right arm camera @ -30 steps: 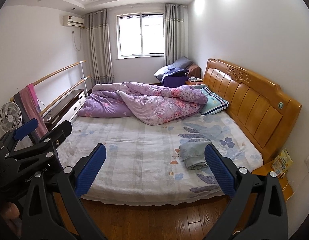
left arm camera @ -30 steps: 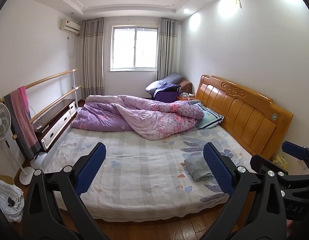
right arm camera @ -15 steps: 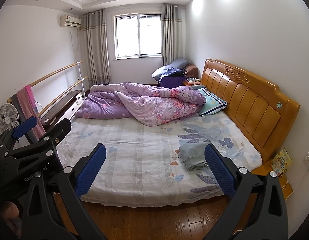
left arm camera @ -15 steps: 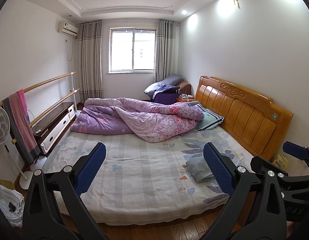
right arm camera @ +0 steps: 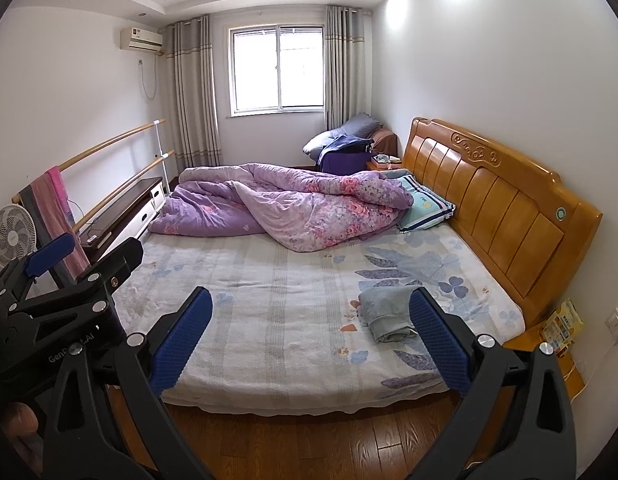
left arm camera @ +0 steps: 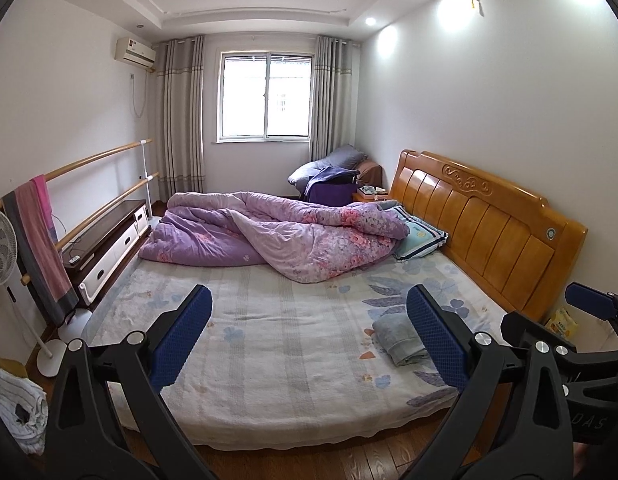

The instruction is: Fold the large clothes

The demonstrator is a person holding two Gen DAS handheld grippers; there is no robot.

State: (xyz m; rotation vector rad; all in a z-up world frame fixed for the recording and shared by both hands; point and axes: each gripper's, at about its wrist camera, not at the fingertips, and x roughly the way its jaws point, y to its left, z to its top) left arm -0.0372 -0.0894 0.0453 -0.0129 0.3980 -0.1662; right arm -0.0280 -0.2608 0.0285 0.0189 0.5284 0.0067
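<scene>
A folded grey garment (left arm camera: 397,340) lies on the bed's near right part; it also shows in the right wrist view (right arm camera: 385,314). My left gripper (left arm camera: 309,320) is open and empty, held off the bed's near edge. My right gripper (right arm camera: 311,320) is open and empty too, at the foot side of the bed, its right finger (right arm camera: 437,340) overlapping the garment in view. The right gripper shows at the right edge of the left wrist view (left arm camera: 589,308), the left gripper at the left of the right wrist view (right arm camera: 53,256).
A crumpled purple floral duvet (left arm camera: 277,236) and a pillow (left arm camera: 421,236) lie at the bed's far side. A wooden headboard (left arm camera: 485,224) stands on the right. A fan (left arm camera: 1,244), a rail with a towel (left arm camera: 41,240) and a low cabinet (left arm camera: 109,236) line the left wall.
Both views have pulled back and tilted up slightly; the bed sits lower and farther in frame. Both grippers stay open. The garment has not moved.
</scene>
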